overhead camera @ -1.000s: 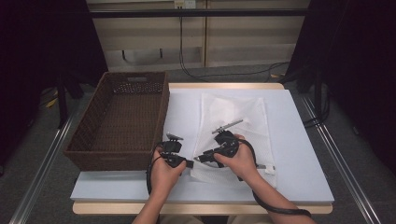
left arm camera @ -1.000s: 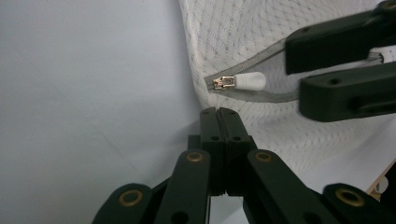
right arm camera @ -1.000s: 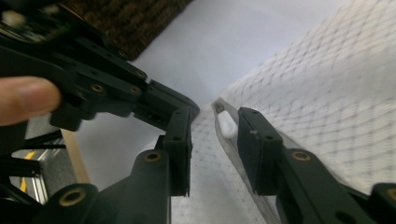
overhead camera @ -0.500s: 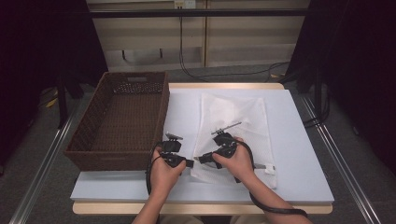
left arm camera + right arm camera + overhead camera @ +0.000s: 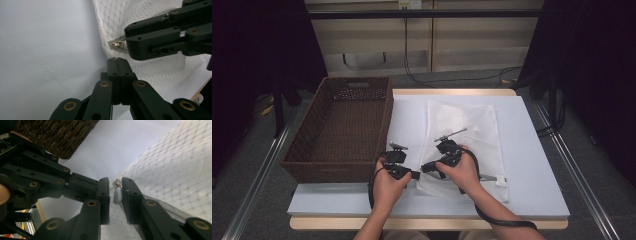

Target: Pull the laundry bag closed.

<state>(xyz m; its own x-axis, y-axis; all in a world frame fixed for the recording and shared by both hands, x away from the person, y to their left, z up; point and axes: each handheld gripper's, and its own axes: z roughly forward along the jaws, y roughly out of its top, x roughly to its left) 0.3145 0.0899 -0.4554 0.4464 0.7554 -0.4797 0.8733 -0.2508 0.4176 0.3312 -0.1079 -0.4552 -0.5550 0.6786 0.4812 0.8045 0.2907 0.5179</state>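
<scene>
A white mesh bag (image 5: 467, 125) lies flat on the pale table (image 5: 537, 150). My left gripper (image 5: 416, 175) is shut at the bag's near left corner and seems to pinch the fabric edge (image 5: 110, 53). My right gripper (image 5: 424, 167) points left at that same corner and almost meets the left one. Its jaws have just been closing, and a narrow gap is left between them. The small metal zipper pull (image 5: 117, 195) sits in that gap, not pressed from both sides. In the left gripper view the pull (image 5: 117, 45) pokes out at the right gripper's tips (image 5: 126, 37).
A dark wicker basket (image 5: 342, 125) with nothing in it stands along the table's left side, close to my left hand. A white tag (image 5: 501, 181) marks the bag's near right corner. Bare table runs to the right of the bag and along the front edge.
The right hand has edged slightly left toward the left gripper. The left hand and the bag have stayed where they were.
</scene>
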